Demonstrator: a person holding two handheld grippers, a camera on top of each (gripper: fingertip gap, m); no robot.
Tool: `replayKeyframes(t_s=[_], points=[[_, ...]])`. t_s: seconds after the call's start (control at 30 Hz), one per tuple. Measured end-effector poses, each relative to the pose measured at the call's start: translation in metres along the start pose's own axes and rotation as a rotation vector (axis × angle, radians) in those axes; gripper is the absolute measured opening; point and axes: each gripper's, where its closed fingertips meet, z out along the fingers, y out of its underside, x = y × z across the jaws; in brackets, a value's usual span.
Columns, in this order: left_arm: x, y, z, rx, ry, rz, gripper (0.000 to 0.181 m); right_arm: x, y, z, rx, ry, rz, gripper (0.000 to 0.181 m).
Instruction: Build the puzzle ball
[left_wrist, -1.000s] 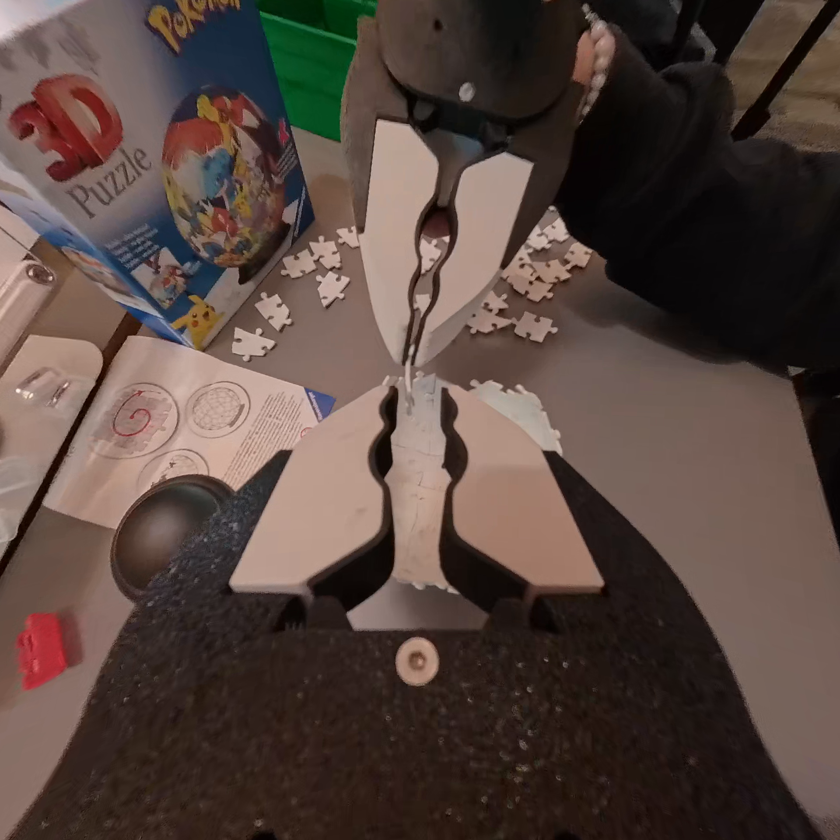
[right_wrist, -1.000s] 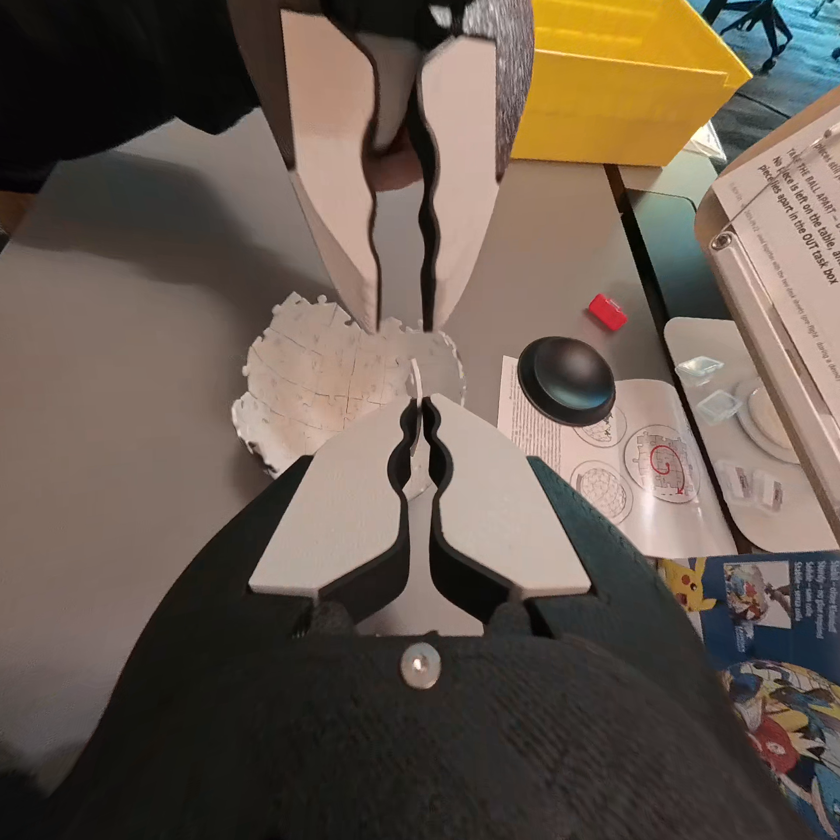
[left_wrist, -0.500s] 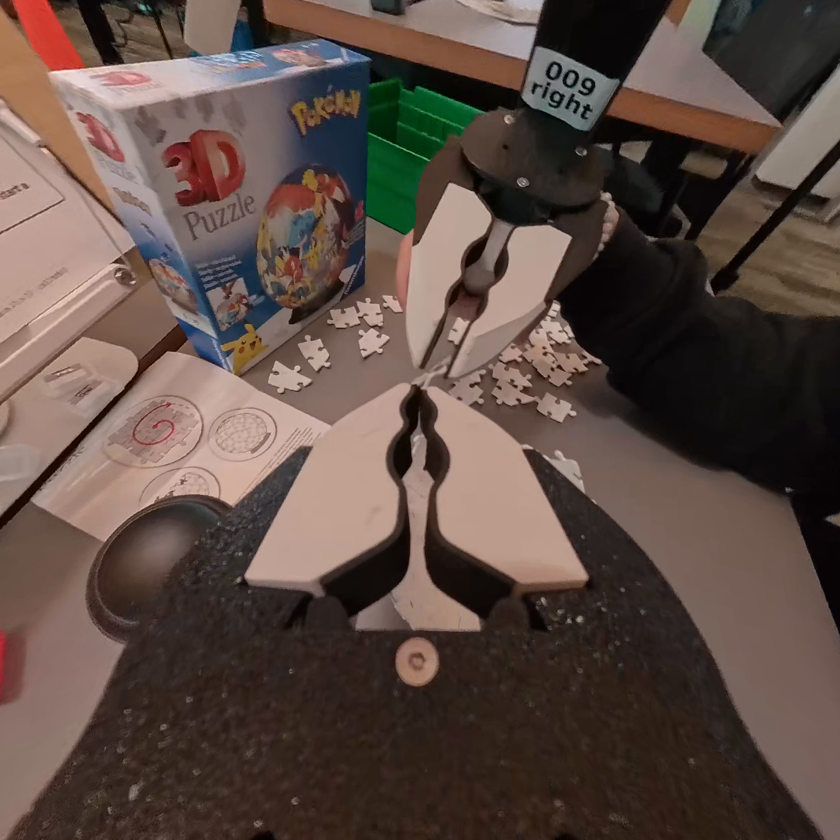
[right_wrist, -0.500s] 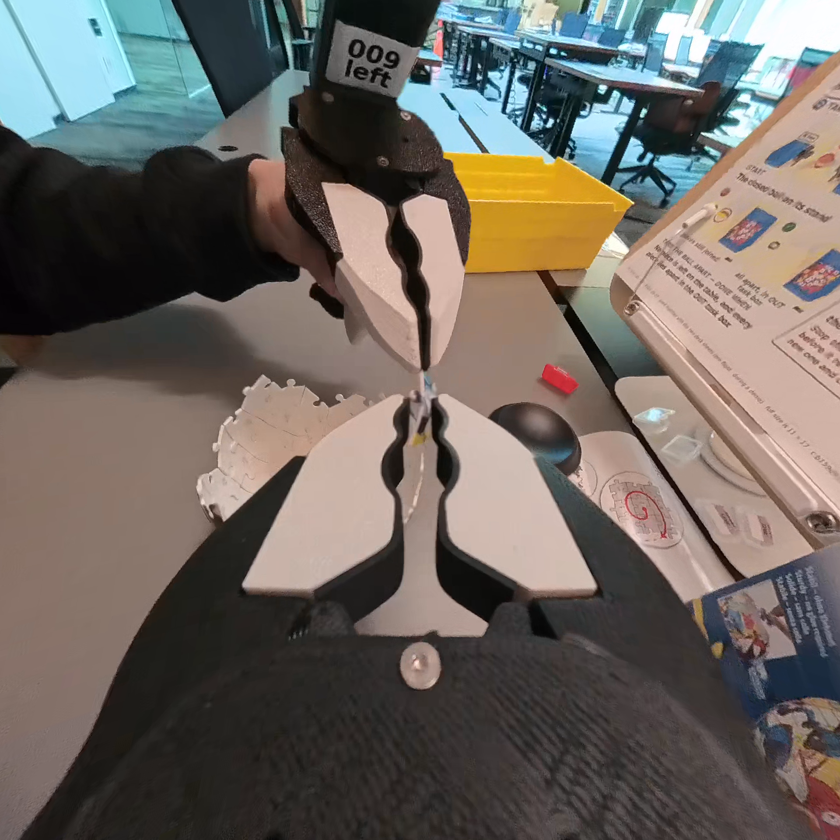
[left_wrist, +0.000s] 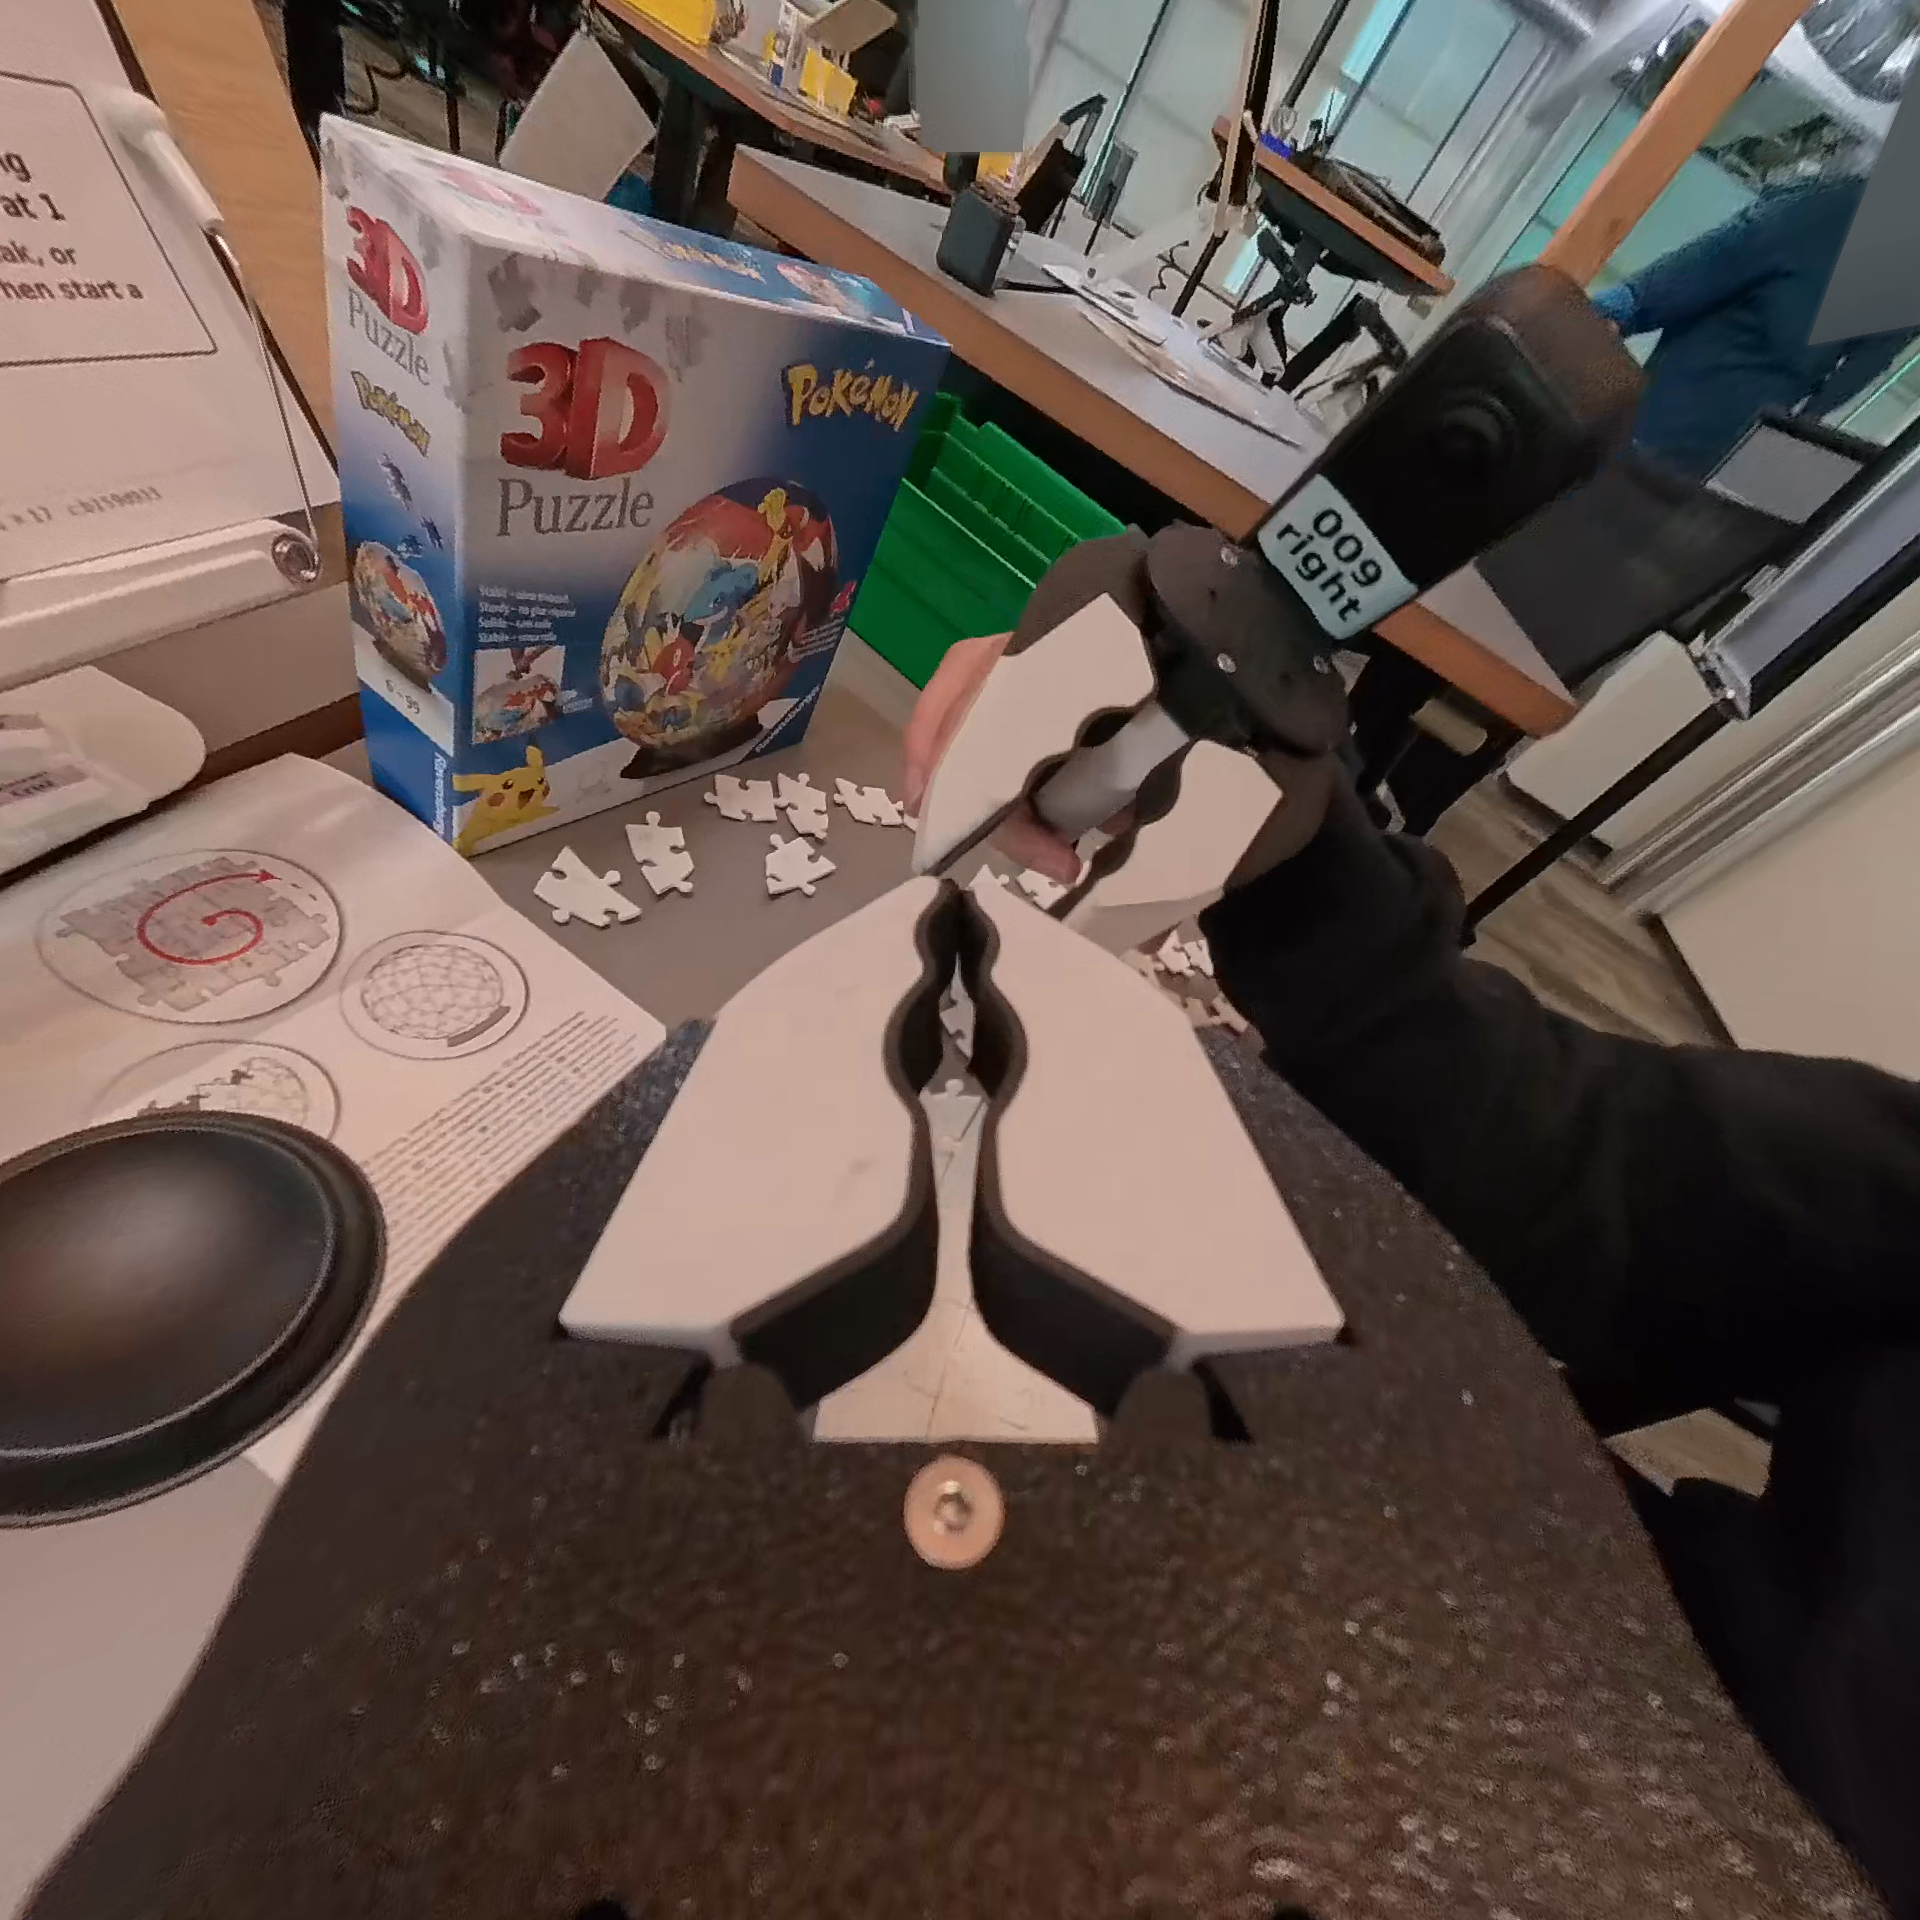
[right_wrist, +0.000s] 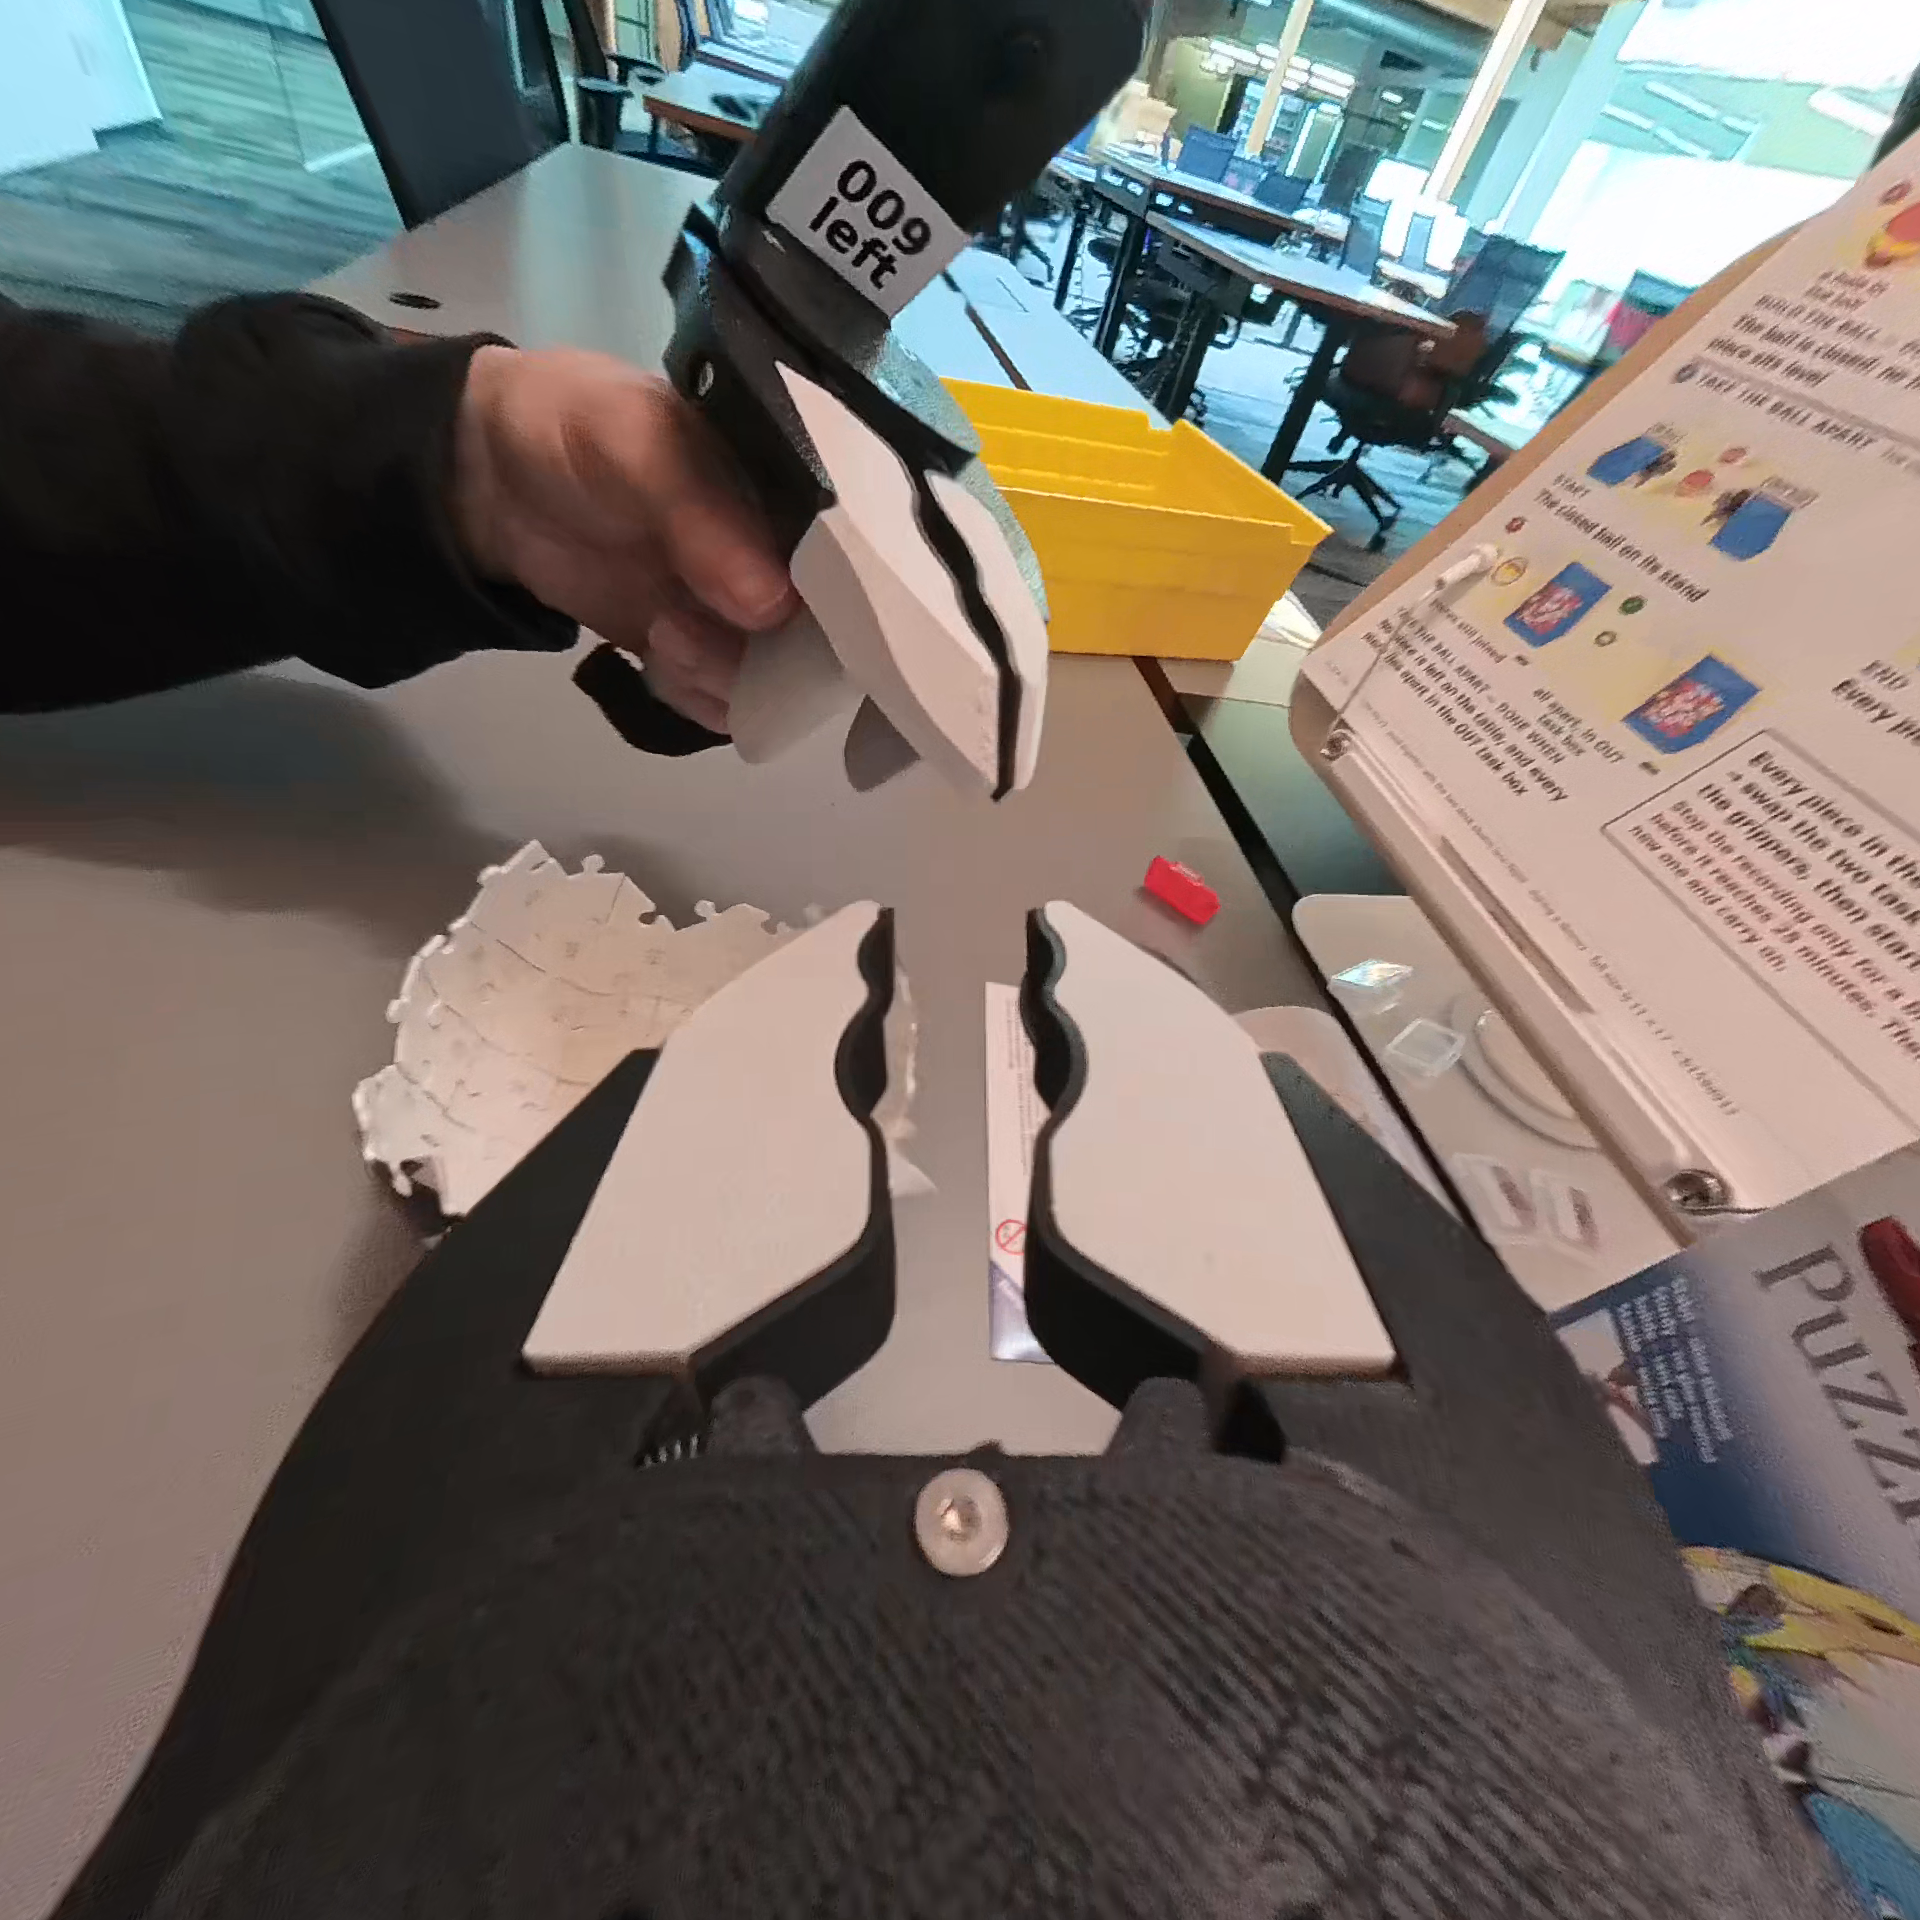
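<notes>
- On the grey table (right_wrist: 208, 1039), your half-built white puzzle shell (right_wrist: 540, 997) lies rim-up, just left of the right gripper (right_wrist: 958, 925).
- Loose pieces (left_wrist: 665, 862) lie before the puzzle box (left_wrist: 623, 540); fetching one looks like your next move.
- Your right gripper gapes empty.
- Your left gripper (left_wrist: 951, 914) hangs above, pinched together; whether it holds a piece, you cannot tell.

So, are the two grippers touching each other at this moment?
Apart. The right wrist view shows a strip of bare table between the shut left gripper tip and the open right gripper fingertips below it.
</notes>
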Motion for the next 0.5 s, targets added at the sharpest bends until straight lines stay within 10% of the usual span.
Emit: replayKeyframes(t_s=[0.5], points=[[-0.019, -0.001, -0.029, -0.065, -0.245, 0.181, 0.010, 0.006, 0.033, 0.002, -0.172, 0.048, -0.012, 0.024]])
